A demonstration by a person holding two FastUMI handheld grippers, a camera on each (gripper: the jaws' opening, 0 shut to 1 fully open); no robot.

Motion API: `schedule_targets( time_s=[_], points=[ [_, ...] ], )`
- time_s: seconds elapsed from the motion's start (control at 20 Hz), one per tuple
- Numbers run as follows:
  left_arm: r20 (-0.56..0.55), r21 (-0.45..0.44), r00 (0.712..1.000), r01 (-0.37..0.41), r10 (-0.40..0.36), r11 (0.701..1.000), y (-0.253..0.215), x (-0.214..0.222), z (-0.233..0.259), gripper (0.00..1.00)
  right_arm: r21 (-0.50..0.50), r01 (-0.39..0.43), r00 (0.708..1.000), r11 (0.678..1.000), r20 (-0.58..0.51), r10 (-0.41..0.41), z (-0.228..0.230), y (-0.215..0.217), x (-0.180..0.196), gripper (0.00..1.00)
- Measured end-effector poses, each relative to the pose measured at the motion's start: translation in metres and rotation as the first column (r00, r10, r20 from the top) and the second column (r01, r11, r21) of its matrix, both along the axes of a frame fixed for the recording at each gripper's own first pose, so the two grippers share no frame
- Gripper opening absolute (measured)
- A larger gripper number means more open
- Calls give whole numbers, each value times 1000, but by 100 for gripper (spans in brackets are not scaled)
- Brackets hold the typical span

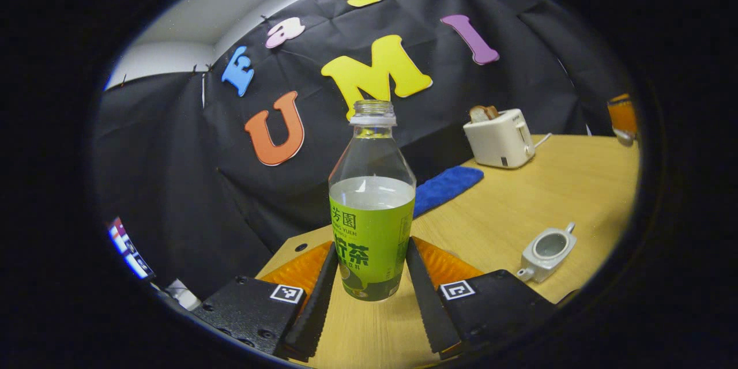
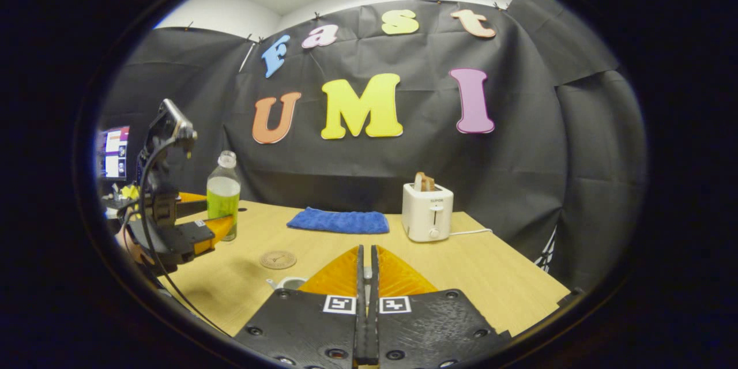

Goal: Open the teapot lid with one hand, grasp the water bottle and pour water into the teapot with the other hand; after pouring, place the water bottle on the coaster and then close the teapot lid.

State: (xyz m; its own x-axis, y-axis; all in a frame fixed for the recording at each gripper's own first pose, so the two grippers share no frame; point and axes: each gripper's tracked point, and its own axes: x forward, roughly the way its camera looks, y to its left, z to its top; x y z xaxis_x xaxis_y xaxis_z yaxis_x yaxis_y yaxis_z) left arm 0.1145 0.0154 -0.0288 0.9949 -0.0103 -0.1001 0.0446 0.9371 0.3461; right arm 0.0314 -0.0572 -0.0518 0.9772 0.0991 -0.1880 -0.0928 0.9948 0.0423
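A clear water bottle [image 1: 372, 225] with a green label, uncapped and about half full, stands between the fingers of my left gripper [image 1: 372, 251], which press on both sides of its lower part. The right gripper view has the same bottle [image 2: 223, 196] at the table's far left, with the left gripper [image 2: 214, 225] around it. The white teapot [image 1: 548, 252] sits on the table to the right with its top open. My right gripper [image 2: 367, 249] is shut above the teapot [image 2: 286, 283], with a small pale piece, seemingly the lid's knob, pinched between its fingers. A round coaster [image 2: 278, 259] lies near the teapot.
A blue cloth [image 2: 340, 222] lies at the back of the wooden table [image 2: 496, 265], with a white toaster [image 2: 426, 213] holding bread to its right. A monitor [image 2: 112, 153] glows beyond the table's left edge. An orange object [image 1: 622, 115] is at the far right.
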Motion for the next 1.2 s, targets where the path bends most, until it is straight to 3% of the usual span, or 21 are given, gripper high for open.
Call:
schedule_targets(
  time_s=[0.4,0.8,1.2],
  points=[
    [73,-257,997,12,7,966,-5,45,2,71,4,-7,1000,1000,-21,7,-10,6,7,0],
    [-83,-365,996,-15,-17,931,-17,79,-68,72,14,-13,999,1000,-51,14,-26,9,13,0],
    [-129,-365,991,-22,-27,931,-28,92,-89,72,18,-13,998,1000,-69,14,-35,9,15,0]
  ],
)
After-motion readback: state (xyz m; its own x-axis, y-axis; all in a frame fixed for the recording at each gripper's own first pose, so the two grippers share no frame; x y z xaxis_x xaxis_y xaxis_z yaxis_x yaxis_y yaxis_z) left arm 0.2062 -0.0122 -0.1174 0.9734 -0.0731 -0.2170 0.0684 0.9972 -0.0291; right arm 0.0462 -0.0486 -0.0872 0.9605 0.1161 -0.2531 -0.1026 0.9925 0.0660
